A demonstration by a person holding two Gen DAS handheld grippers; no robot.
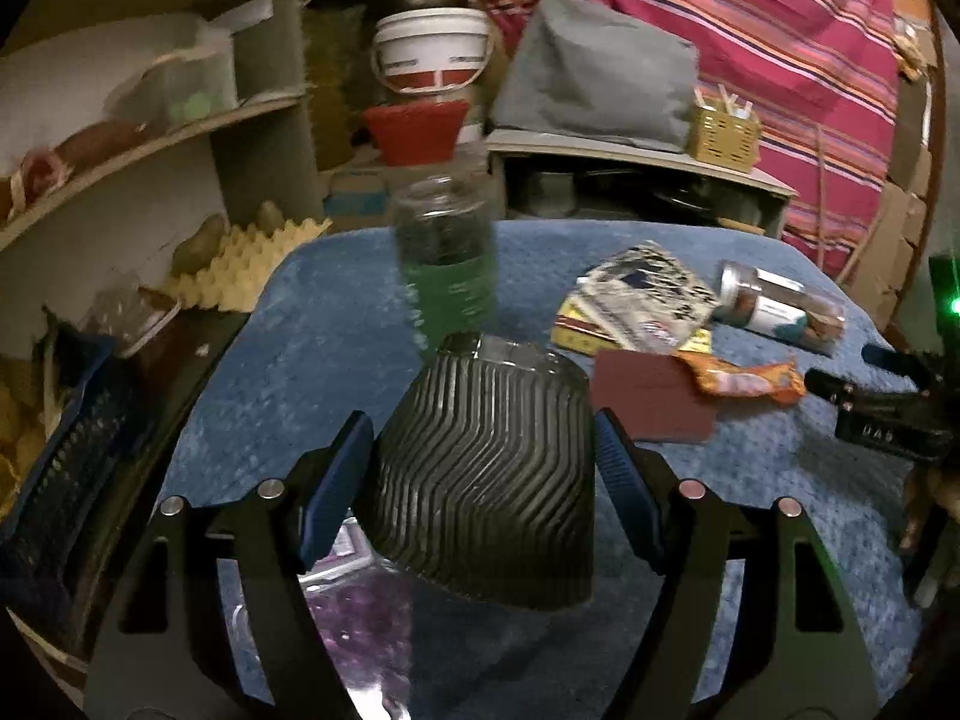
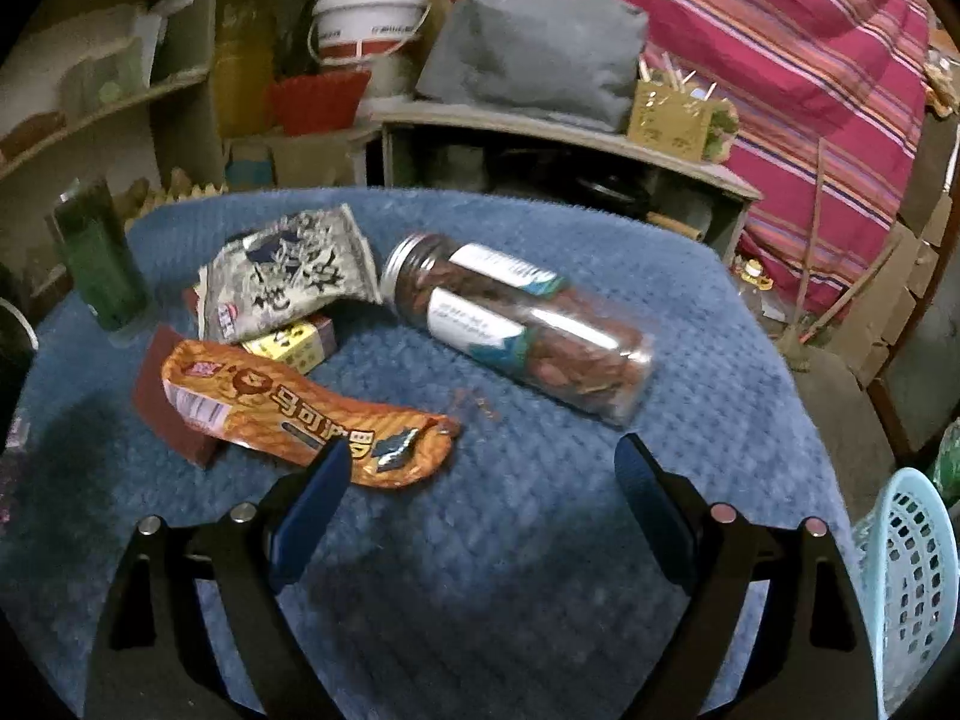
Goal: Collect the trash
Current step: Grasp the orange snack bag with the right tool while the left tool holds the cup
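Your left tongs [image 1: 480, 468] grip the ribbed black bin [image 1: 480, 480] above the blue worktop [image 2: 540, 540]; keep it level. Your right tongs [image 2: 480, 480] hang released near the orange wrapper [image 2: 288, 414], just left of them: pinch its nearer, torn end.

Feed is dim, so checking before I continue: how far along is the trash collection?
Done: nothing looks collected; the inside of the dark ribbed bin is hidden. In hand: the left tongs appear to grip that bin; the right tongs are open and empty. Left: the orange wrapper, black-and-white packet and yellow box lie on the blue cloth.
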